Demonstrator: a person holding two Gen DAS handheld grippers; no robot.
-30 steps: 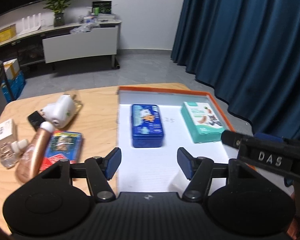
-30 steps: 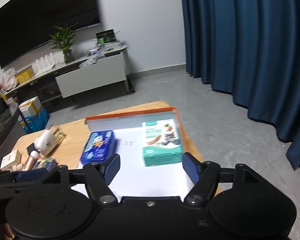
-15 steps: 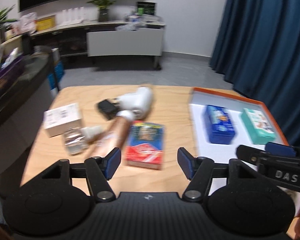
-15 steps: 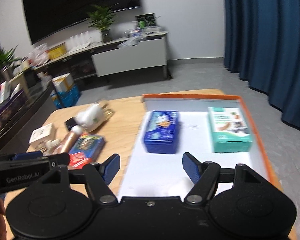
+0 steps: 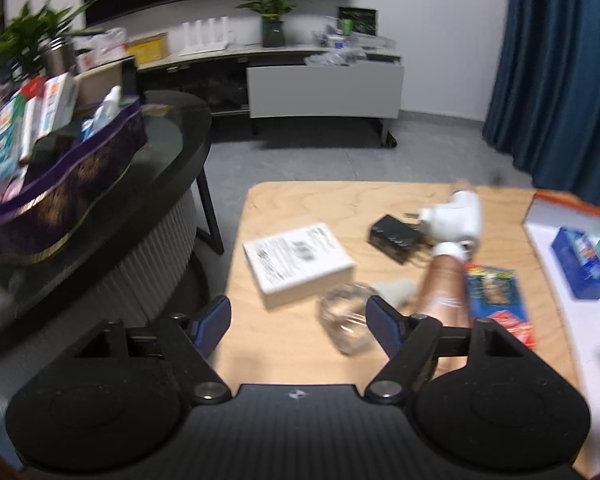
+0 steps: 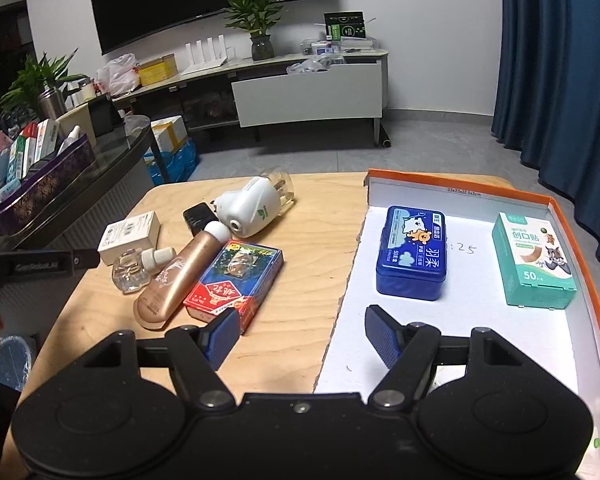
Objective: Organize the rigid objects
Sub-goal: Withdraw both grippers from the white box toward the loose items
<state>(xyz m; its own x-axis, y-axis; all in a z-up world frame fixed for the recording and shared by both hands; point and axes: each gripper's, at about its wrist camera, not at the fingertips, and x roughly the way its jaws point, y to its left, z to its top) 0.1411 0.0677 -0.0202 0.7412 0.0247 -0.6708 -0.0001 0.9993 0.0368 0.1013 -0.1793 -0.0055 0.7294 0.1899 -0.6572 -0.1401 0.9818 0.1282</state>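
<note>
An orange-rimmed white tray (image 6: 456, 190) holds a blue tin (image 6: 414, 252) and a teal box (image 6: 534, 262). Left of it on the wooden table lie a red and blue card box (image 6: 236, 282), a rose-gold tube (image 6: 180, 280), a small glass bottle (image 6: 134, 270), a white box (image 6: 130, 236), a white plug-in device (image 6: 252, 208) and a black item (image 6: 198, 216). My right gripper (image 6: 298, 338) is open and empty over the tray's near left edge. My left gripper (image 5: 298, 326) is open and empty above the white box (image 5: 296, 260) and glass bottle (image 5: 346, 322).
A dark round side table (image 5: 100, 216) with a purple basket of boxes stands just left of the wooden table. A TV bench (image 6: 308, 92) and plants stand at the back wall. A blue curtain (image 6: 560, 80) hangs on the right.
My left gripper has swung left, from over the tray to over the loose items at the table's left end. My right gripper has also turned left, now over the tray's left edge.
</note>
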